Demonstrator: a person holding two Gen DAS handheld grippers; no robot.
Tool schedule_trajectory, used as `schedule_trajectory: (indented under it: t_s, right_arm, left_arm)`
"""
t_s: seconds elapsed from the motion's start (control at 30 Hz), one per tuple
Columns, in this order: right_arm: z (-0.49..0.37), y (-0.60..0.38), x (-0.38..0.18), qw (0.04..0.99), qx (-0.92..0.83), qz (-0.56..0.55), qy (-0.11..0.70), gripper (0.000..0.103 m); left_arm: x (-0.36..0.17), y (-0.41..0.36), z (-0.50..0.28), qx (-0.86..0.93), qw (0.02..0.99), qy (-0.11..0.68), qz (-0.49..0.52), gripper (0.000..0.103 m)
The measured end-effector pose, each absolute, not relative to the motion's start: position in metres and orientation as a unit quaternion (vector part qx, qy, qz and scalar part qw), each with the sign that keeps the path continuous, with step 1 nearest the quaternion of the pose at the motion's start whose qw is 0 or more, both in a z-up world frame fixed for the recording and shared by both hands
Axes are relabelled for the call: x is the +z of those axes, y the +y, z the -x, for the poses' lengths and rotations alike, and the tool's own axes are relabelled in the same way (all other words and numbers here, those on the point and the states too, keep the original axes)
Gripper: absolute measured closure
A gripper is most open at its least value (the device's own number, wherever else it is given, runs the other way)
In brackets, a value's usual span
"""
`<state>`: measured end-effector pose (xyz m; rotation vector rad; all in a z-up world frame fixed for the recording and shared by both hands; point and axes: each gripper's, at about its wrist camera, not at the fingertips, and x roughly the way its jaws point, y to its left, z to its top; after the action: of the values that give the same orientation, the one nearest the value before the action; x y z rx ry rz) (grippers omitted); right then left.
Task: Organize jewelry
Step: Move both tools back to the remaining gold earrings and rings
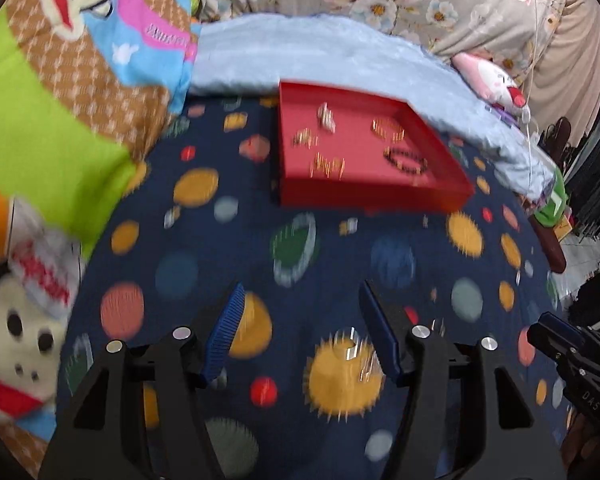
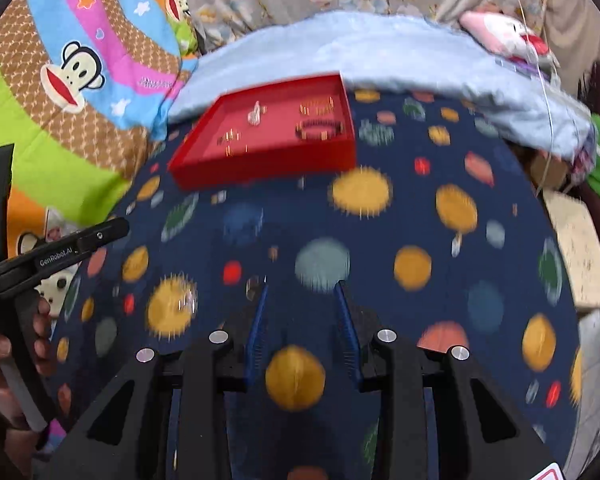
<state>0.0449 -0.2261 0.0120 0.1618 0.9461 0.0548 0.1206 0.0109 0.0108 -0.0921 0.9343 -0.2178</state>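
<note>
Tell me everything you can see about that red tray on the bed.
The red tray is a shallow, square-looking box with low upright walls and a flat matte floor, perhaps card or plastic. It lies flat on the dark planet-print bedspread, its far edge near the pale blue blanket. Inside lie a dark beaded bracelet, a gold-coloured bracelet and several smaller gold and pale pieces, blurred. Both pairs of tongs are open and well short of it; nothing grips it.
</note>
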Motion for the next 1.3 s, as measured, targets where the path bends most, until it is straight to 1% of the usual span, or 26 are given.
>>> schedule_trajectory:
  t_s: [0.27, 0.43, 0.53, 0.57, 0.63, 0.73, 0.77, 0.8, 0.93, 0.97, 1.07, 1.3]
  right_arm:
    - [-0.018, -0.224, -0.01, 0.872, 0.026, -0.1, 0.479, 0.07]
    - [-0.015, -0.224, -0.011, 0.871, 0.029, -0.106, 0.478, 0.07]
    - [-0.016, -0.225, -0.01, 0.871, 0.029, -0.109, 0.478, 0.07]
    - [-0.016, -0.226, -0.01, 0.871, 0.029, -0.109, 0.478, 0.07]
    - [-0.016, -0.228, -0.011, 0.87, 0.027, -0.111, 0.479, 0.07]
    - [-0.018, -0.23, -0.015, 0.868, 0.026, -0.116, 0.483, 0.07]
    - [-0.018, -0.231, -0.015, 0.867, 0.026, -0.116, 0.484, 0.07]
    - [-0.019, -0.231, -0.016, 0.866, 0.026, -0.117, 0.485, 0.07]
    - [-0.02, -0.229, -0.017, 0.866, 0.027, -0.116, 0.486, 0.07]
    - [-0.021, -0.229, -0.017, 0.866, 0.028, -0.116, 0.486, 0.07]
    - [-0.021, -0.225, -0.016, 0.866, 0.032, -0.111, 0.486, 0.07]
    - [-0.018, -0.212, -0.013, 0.867, 0.045, -0.104, 0.486, 0.07]
  left_arm:
    - [-0.024, -0.011, -0.082, -0.129, 0.869, 0.477, 0.034, 0.046]
    - [-0.034, -0.036, -0.082, -0.145, 0.871, 0.469, 0.003, 0.047]
    - [-0.043, -0.044, -0.087, -0.151, 0.867, 0.474, -0.002, 0.054]
    - [-0.046, -0.046, -0.089, -0.152, 0.865, 0.478, -0.003, 0.06]
    - [-0.048, -0.05, -0.089, -0.152, 0.871, 0.467, -0.015, 0.069]
    - [-0.05, -0.054, -0.089, -0.16, 0.871, 0.464, -0.023, 0.078]
    - [-0.05, -0.054, -0.089, -0.165, 0.87, 0.463, -0.022, 0.084]
    - [-0.05, -0.055, -0.088, -0.167, 0.87, 0.463, -0.022, 0.087]
    - [-0.049, -0.054, -0.086, -0.183, 0.865, 0.467, -0.012, 0.089]
    - [-0.047, -0.052, -0.085, -0.186, 0.863, 0.469, -0.004, 0.093]
    - [-0.039, -0.042, -0.082, -0.193, 0.86, 0.472, 0.017, 0.093]
    - [-0.011, -0.016, -0.068, -0.186, 0.871, 0.453, 0.03, 0.093]
